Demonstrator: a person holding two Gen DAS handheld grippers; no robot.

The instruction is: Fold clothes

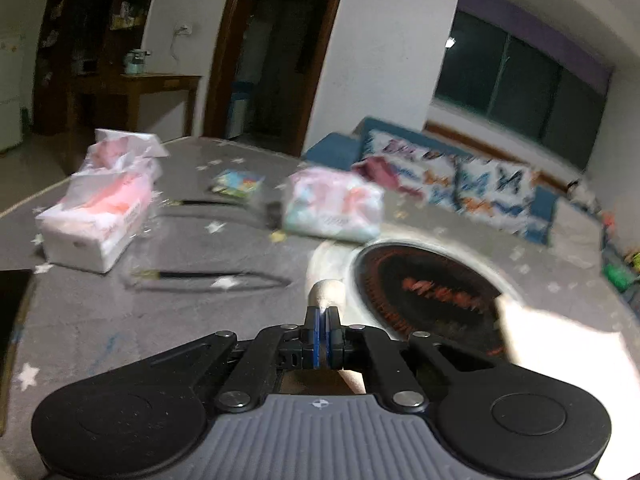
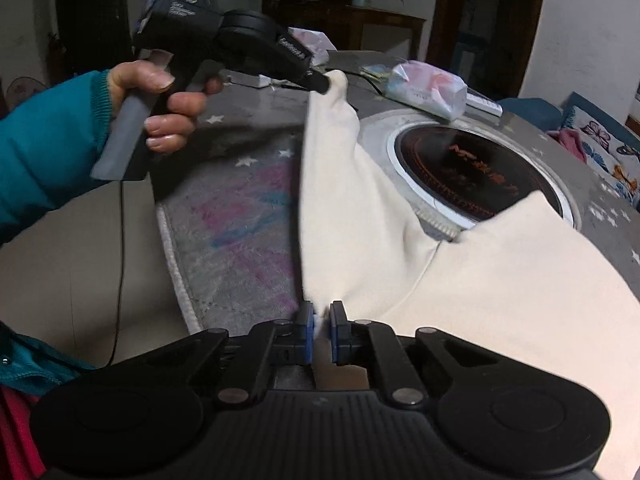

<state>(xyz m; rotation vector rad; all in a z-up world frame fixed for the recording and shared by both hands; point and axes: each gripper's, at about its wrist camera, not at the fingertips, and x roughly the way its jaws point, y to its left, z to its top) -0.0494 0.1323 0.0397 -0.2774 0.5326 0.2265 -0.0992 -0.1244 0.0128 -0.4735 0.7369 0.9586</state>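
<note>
A cream garment (image 2: 460, 280) lies over the near right part of a grey star-print table cover (image 2: 240, 240). One long part of it, perhaps a sleeve, is stretched taut and lifted between my two grippers. My right gripper (image 2: 321, 320) is shut on the sleeve's near end. My left gripper (image 2: 322, 80) is shut on the sleeve's far tip, held by a hand in a teal sleeve. In the left wrist view my left gripper (image 1: 326, 322) pinches a cream nub (image 1: 326, 292) of the garment, and a bright cream patch (image 1: 560, 344) shows at the right.
A round black induction hob (image 1: 432, 292) is set into the table, also seen in the right wrist view (image 2: 480, 168). Beyond it lie a tissue box (image 1: 96, 220), a soft tissue pack (image 1: 334, 208), a small colourful packet (image 1: 238, 184) and black cables (image 1: 208, 278). A patterned sofa (image 1: 480, 188) stands behind.
</note>
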